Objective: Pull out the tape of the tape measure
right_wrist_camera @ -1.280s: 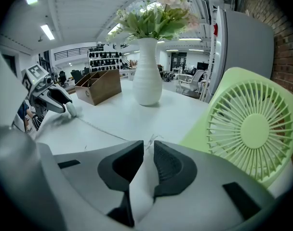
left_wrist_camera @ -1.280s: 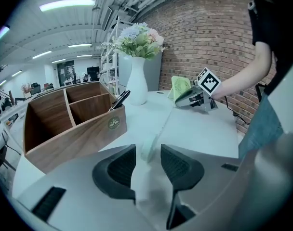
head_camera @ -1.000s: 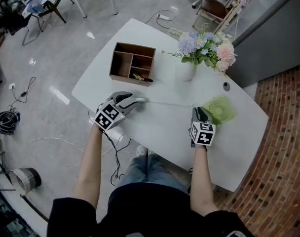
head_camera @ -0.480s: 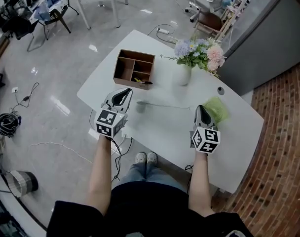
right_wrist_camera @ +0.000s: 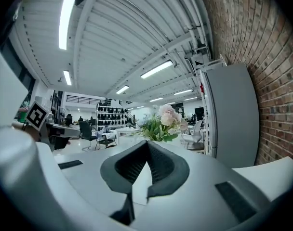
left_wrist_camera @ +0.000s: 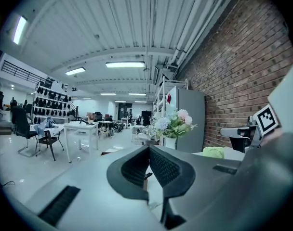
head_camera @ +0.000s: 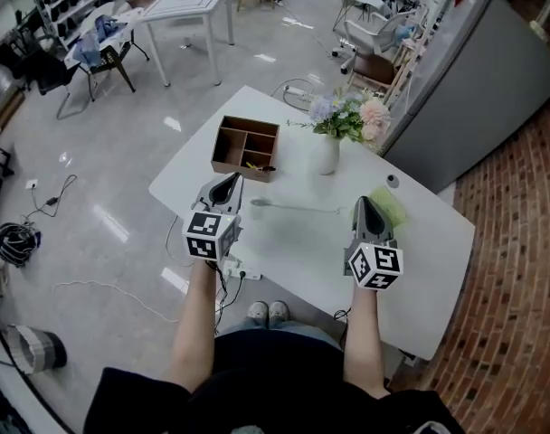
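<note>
The tape measure (head_camera: 260, 202) lies on the white table (head_camera: 420, 260), small and grey. Its thin tape (head_camera: 302, 208) runs out to the right, toward the green item. My left gripper (head_camera: 228, 184) hovers just left of the tape measure body, apart from it, with its jaws shut and nothing between them. My right gripper (head_camera: 363, 206) hangs near the tape's right end, also shut and holding nothing. In the left gripper view the left gripper (left_wrist_camera: 148, 149) points over the table towards the flowers. In the right gripper view the right gripper (right_wrist_camera: 147, 145) does the same, and neither view shows the tape measure.
A wooden compartment box (head_camera: 246, 148) stands behind the left gripper. A white vase of flowers (head_camera: 327, 152) is at the back middle. A green ribbed item (head_camera: 390, 208) lies beside the right gripper, a small dark disc (head_camera: 393, 181) behind it. Cables (head_camera: 241, 273) hang at the table's near edge.
My left gripper let go of the tape measure body, drew back and shut. Both grippers pulled back from the table toward me. The tape measure stays on the table with its tape out.
</note>
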A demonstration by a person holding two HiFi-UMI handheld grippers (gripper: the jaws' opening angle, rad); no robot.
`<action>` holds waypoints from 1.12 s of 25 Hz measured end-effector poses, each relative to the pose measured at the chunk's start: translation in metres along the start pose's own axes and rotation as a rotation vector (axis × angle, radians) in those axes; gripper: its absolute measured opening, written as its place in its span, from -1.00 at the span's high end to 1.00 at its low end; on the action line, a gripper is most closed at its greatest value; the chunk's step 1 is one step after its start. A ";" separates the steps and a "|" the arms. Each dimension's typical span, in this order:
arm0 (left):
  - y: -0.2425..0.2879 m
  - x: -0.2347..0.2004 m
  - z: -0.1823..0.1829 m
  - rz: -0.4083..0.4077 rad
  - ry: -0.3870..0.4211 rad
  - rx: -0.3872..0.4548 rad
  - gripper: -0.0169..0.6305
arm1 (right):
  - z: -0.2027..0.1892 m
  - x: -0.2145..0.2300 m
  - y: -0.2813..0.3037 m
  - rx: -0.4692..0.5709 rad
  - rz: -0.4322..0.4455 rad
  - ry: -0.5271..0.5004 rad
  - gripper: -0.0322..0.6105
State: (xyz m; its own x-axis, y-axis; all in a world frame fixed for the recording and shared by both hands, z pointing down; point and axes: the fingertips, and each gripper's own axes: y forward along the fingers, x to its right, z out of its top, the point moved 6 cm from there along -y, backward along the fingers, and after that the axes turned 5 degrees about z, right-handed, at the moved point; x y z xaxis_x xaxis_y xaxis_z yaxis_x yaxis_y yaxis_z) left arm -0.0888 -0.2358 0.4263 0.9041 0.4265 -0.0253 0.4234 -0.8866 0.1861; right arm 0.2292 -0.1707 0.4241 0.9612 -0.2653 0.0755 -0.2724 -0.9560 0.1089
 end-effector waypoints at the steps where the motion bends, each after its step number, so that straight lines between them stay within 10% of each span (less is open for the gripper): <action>1: -0.001 0.004 0.002 -0.004 0.007 0.005 0.88 | 0.001 -0.001 -0.002 0.007 0.003 -0.001 0.89; 28: -0.009 0.034 0.006 -0.051 0.032 0.008 0.88 | 0.003 -0.006 -0.010 0.011 0.050 -0.021 0.90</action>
State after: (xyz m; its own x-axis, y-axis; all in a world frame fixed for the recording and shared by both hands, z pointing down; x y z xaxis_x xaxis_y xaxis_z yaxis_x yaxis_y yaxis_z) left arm -0.0616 -0.2145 0.4179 0.8791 0.4766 -0.0036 0.4697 -0.8649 0.1770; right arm 0.2261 -0.1594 0.4198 0.9470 -0.3155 0.0600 -0.3200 -0.9427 0.0943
